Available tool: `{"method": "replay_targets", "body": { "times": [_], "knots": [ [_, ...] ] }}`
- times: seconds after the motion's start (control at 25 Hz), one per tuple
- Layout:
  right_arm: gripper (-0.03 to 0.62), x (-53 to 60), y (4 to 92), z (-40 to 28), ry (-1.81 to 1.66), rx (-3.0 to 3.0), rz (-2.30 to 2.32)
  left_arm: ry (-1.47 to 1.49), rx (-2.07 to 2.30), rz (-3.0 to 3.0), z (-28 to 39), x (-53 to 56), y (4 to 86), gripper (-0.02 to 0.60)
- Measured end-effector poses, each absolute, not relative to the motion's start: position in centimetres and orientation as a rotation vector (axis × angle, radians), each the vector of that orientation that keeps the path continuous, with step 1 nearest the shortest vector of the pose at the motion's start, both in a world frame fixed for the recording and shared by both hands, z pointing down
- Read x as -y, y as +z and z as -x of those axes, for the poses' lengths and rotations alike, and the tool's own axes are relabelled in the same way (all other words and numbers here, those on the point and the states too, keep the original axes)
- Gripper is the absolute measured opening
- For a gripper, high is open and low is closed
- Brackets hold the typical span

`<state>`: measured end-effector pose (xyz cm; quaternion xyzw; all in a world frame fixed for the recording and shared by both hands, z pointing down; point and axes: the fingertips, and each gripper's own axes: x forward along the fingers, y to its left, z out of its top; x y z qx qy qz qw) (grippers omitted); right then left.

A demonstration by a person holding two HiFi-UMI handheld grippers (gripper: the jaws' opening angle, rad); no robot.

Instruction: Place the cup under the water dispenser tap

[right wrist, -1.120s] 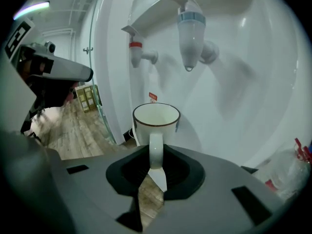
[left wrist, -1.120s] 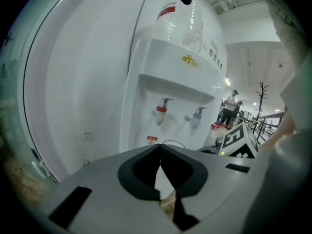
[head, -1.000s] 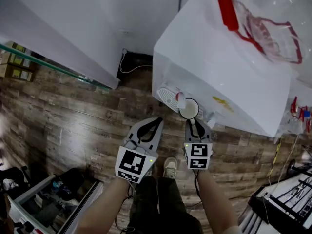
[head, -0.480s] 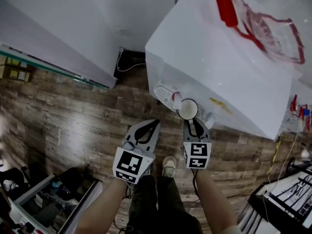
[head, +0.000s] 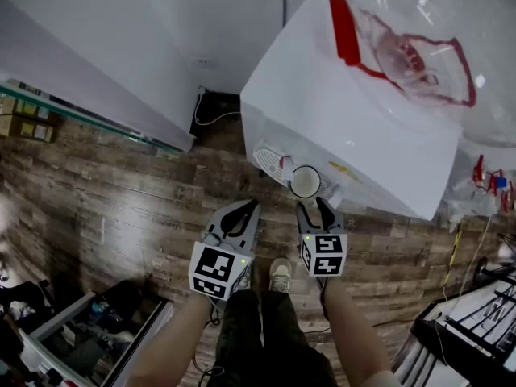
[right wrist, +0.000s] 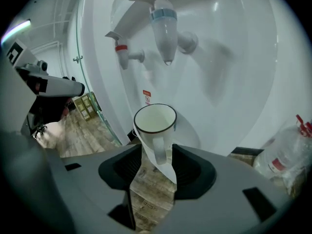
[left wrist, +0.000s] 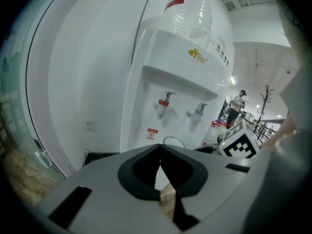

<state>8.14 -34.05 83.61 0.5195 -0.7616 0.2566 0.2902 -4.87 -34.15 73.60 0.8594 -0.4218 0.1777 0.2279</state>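
Observation:
A white cup [head: 305, 181] with a dark rim stands on the drip tray [head: 269, 159] of the white water dispenser [head: 355, 127]. In the right gripper view the cup [right wrist: 155, 123] is right below the blue tap [right wrist: 164, 33]; the red tap [right wrist: 124, 52] is to its left. My right gripper [head: 313, 202] is just behind the cup and its jaws are opening. The cup's handle sits between the jaws of the right gripper [right wrist: 157, 152], and the pads stand off it. My left gripper [head: 250, 205] hangs beside it, shut and empty, its tips meeting [left wrist: 160, 152].
A large clear water bottle [head: 419, 47] tops the dispenser. A wall socket with a cable [head: 211, 103] is behind it on the left. An open drawer of tools [head: 81, 337] lies lower left, a black rack [head: 476, 329] lower right. My shoe [head: 280, 276] is on the wooden floor.
The right gripper's jaws have spread apart from the cup's handle, letting it go. The cup stays on the tray. The left gripper has barely moved.

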Motion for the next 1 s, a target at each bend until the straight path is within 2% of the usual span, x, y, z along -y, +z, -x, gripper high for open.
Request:
{"method": "replay_targets", "body": {
  "times": [0.08,0.16,0.32,0.68,1.0],
  "knots": [
    [0.187,33.3,82.7,-8.1,0.704,2.011,-1.377,0.493,1.161,-2.372,4.9,33.9,72.5,0.006],
    [0.099,32.4,81.5,-8.0,0.723,1.994,-1.37,0.496,1.158,-2.378,4.9,33.5,71.0,0.006],
    [0.042,30.9,77.1,-7.9,0.811,1.989,-1.368,0.496,1.146,-2.383,5.0,33.0,67.4,0.006],
    [0.036,29.3,61.5,-8.4,0.825,2.111,-1.433,0.479,1.185,-2.451,5.6,32.9,57.6,0.006],
    [0.025,28.4,48.5,-9.2,0.607,2.202,-1.486,0.493,1.211,-2.481,6.6,31.0,47.7,0.006]
  ]
}}
